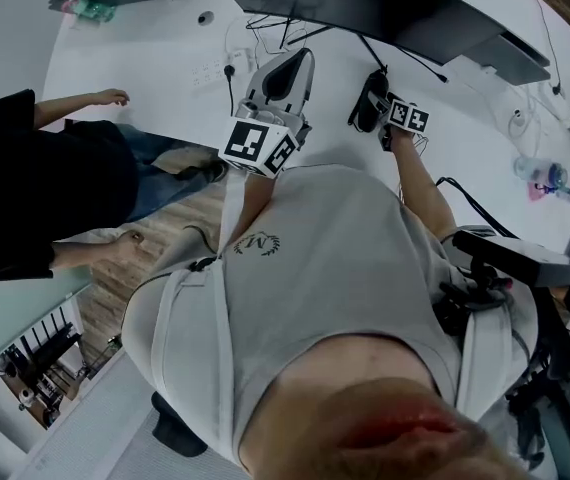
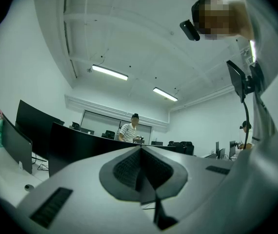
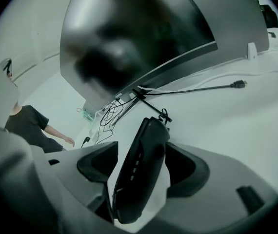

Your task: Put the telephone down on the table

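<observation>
The telephone (image 3: pixel 146 145) is a black handset, and my right gripper (image 3: pixel 141 164) is shut on it across its width; it stands tilted above the white table (image 3: pixel 236 126). In the head view the right gripper (image 1: pixel 373 100) holds the telephone (image 1: pixel 368 106) over the table (image 1: pixel 145 78), just in front of my chest. To its left, my left gripper (image 1: pixel 283 76) hangs over the table edge. In the left gripper view that gripper (image 2: pixel 140 172) is shut with nothing in it and points up into the room.
A large curved dark monitor (image 1: pixel 365 3) stands behind the grippers, also seen as the monitor (image 3: pixel 129 38), with cables (image 3: pixel 192 89) under it. A power strip (image 1: pixel 205 71) lies on the table. A person in black (image 1: pixel 25 188) stands at the left edge.
</observation>
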The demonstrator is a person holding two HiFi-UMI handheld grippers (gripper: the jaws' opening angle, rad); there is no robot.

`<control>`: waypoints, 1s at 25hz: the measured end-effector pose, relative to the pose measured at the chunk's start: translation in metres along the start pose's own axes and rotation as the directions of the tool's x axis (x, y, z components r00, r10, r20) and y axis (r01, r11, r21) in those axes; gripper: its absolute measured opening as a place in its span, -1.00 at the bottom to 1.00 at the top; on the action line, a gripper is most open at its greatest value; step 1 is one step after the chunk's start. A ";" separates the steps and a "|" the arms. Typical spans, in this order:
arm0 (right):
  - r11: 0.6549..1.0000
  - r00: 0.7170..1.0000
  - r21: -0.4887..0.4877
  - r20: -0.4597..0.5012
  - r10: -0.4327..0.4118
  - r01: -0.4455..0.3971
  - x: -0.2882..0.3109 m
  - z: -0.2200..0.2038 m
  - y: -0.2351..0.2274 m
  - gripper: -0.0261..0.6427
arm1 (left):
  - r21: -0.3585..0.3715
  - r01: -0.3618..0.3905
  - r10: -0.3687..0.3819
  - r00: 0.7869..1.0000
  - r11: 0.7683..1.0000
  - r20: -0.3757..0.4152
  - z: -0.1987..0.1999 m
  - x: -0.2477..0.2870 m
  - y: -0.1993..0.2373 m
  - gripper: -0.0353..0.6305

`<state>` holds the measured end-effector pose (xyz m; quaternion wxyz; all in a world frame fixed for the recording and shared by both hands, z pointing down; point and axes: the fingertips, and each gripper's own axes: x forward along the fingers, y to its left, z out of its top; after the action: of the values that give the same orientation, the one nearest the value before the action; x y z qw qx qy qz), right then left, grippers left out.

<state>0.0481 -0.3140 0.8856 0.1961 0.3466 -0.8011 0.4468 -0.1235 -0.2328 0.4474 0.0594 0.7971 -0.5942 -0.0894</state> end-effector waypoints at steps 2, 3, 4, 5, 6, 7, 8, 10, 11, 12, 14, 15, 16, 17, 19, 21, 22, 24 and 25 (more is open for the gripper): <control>1.000 1.000 -0.005 0.001 0.024 -0.024 -0.001 0.000 0.005 0.01 | -0.002 -0.006 0.006 1.000 1.000 -0.004 -0.002 0.000 0.002 -0.87; 0.999 0.999 -0.009 0.000 0.033 -0.033 -0.001 -0.001 0.007 0.01 | -0.004 -0.007 0.007 1.000 1.000 -0.006 -0.002 0.000 0.002 -0.87; 0.999 0.999 -0.011 0.000 0.041 -0.041 0.000 -0.003 0.007 0.01 | -0.006 -0.005 0.005 1.000 1.000 -0.007 -0.003 0.001 0.001 -0.87; 0.999 0.999 -0.011 0.002 0.051 -0.051 0.001 -0.005 0.007 0.01 | -0.006 -0.002 0.002 1.000 1.000 -0.008 -0.003 0.003 0.000 -0.87; 0.998 0.998 -0.009 0.004 0.064 -0.064 0.003 -0.007 0.006 0.01 | -0.006 0.003 -0.003 1.000 1.000 -0.008 -0.004 0.004 -0.001 -0.87; 0.997 0.997 -0.004 0.004 0.081 -0.081 0.005 -0.009 0.006 0.01 | -0.004 0.009 -0.009 1.000 1.000 -0.008 -0.004 0.004 -0.003 -0.87; 0.995 0.995 0.003 -0.002 0.101 -0.101 0.007 -0.012 0.005 0.01 | -0.001 0.014 -0.014 1.000 1.000 -0.009 -0.004 0.005 -0.005 -0.87; 0.989 0.989 0.016 -0.020 0.149 -0.148 0.013 -0.018 0.004 0.01 | 0.005 0.021 -0.021 1.000 1.000 -0.011 -0.004 0.006 -0.007 -0.87; 0.985 0.985 0.021 -0.024 0.171 -0.171 0.014 -0.018 0.005 0.01 | 0.007 0.022 -0.022 1.000 1.000 -0.013 -0.003 0.006 -0.008 -0.87; 0.983 0.983 0.021 -0.021 0.184 -0.184 0.014 -0.017 0.005 0.01 | 0.007 0.022 -0.022 1.000 1.000 -0.015 -0.003 0.005 -0.007 -0.87; 0.983 0.983 0.011 0.003 0.182 -0.182 0.011 -0.006 0.003 0.01 | 0.007 0.019 -0.018 1.000 1.000 -0.016 -0.001 0.005 -0.005 -0.87; 0.984 0.984 0.011 0.020 0.178 -0.178 0.008 0.001 0.002 0.01 | 0.006 0.017 -0.016 1.000 1.000 -0.015 -0.001 0.006 -0.004 -0.87; 0.984 0.984 0.014 0.038 0.175 -0.176 0.005 0.007 0.002 0.01 | 0.004 0.014 -0.014 1.000 1.000 -0.014 -0.002 0.006 -0.002 -0.87; 0.985 0.984 0.016 0.056 0.170 -0.171 0.002 0.013 0.002 0.01 | 0.002 0.013 -0.013 1.000 1.000 -0.015 -0.003 0.006 0.000 -0.87; 0.989 0.985 0.002 0.088 0.150 -0.151 -0.006 0.022 0.001 0.01 | 0.000 0.014 -0.014 1.000 1.000 -0.020 -0.008 0.008 0.001 -0.87; 0.991 0.983 -0.022 0.124 0.132 -0.131 -0.018 0.038 0.001 0.01 | 0.000 0.027 -0.027 0.999 1.000 -0.021 -0.010 0.016 -0.002 -0.87; 0.992 0.980 -0.032 0.149 0.129 -0.125 -0.026 0.049 0.002 0.01 | 0.001 0.037 -0.037 0.999 0.999 -0.019 -0.010 0.021 -0.004 -0.87; 0.991 0.967 -0.053 0.216 0.131 -0.122 -0.044 0.078 0.010 0.01 | 0.004 0.056 -0.056 0.998 0.998 -0.013 -0.008 0.031 -0.009 -0.87; 0.991 0.958 -0.065 0.254 0.133 -0.120 -0.055 0.092 0.016 0.01 | 0.005 0.062 -0.062 0.998 0.998 -0.012 -0.008 0.034 -0.010 -0.87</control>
<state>0.0737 -0.3658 0.7941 0.0697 0.3447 -0.8511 0.3898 -0.1033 -0.2624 0.4508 0.0582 0.8158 -0.5690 -0.0850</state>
